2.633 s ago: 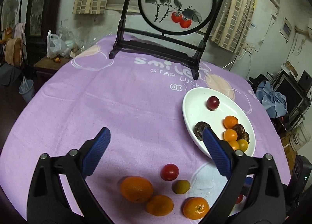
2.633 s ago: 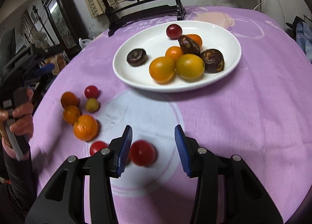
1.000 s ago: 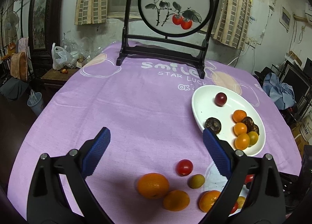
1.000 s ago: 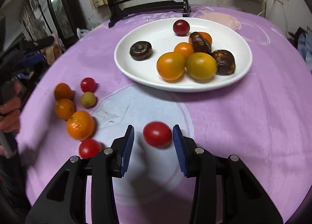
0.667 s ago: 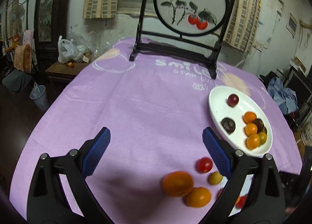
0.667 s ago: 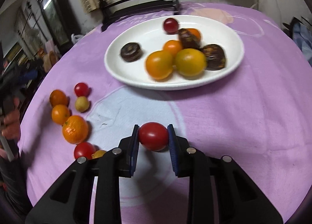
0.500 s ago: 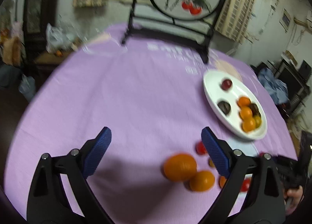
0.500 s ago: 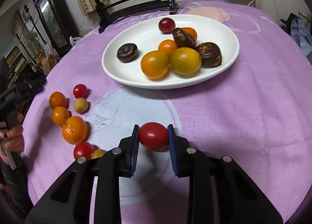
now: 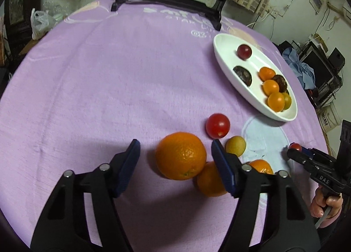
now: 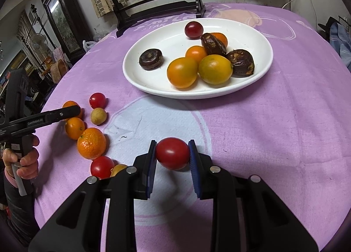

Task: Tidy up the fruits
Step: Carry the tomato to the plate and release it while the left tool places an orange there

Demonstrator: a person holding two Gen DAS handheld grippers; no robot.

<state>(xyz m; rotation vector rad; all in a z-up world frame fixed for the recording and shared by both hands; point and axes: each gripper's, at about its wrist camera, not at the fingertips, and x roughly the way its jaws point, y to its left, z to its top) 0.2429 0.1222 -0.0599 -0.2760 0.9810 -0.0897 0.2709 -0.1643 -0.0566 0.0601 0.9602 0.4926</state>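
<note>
A big orange (image 9: 181, 155) lies on the purple cloth between the blue pads of my left gripper (image 9: 174, 143). Its jaws are closing, with a gap still showing on each side of the fruit. Beside it lie a second orange (image 9: 208, 183), a mandarin (image 9: 261, 166), a red tomato (image 9: 217, 126) and a small yellow fruit (image 9: 235, 145). My right gripper (image 10: 172, 154) is shut on a red tomato (image 10: 172, 153), held just above the cloth. Beyond it stands the white plate (image 10: 171, 39) with several oranges, dark fruits and a dark red one.
A black-framed round screen (image 10: 153, 10) stands at the table's far edge. Another tomato (image 10: 102, 167) and a small yellow fruit (image 10: 118, 169) lie left of my right gripper. Furniture and a plastic bag (image 9: 39, 24) crowd the room's left side.
My left gripper has tipped down and sunk onto the big orange while its jaws narrowed. My right gripper closed on the red tomato and has kept hold of it since.
</note>
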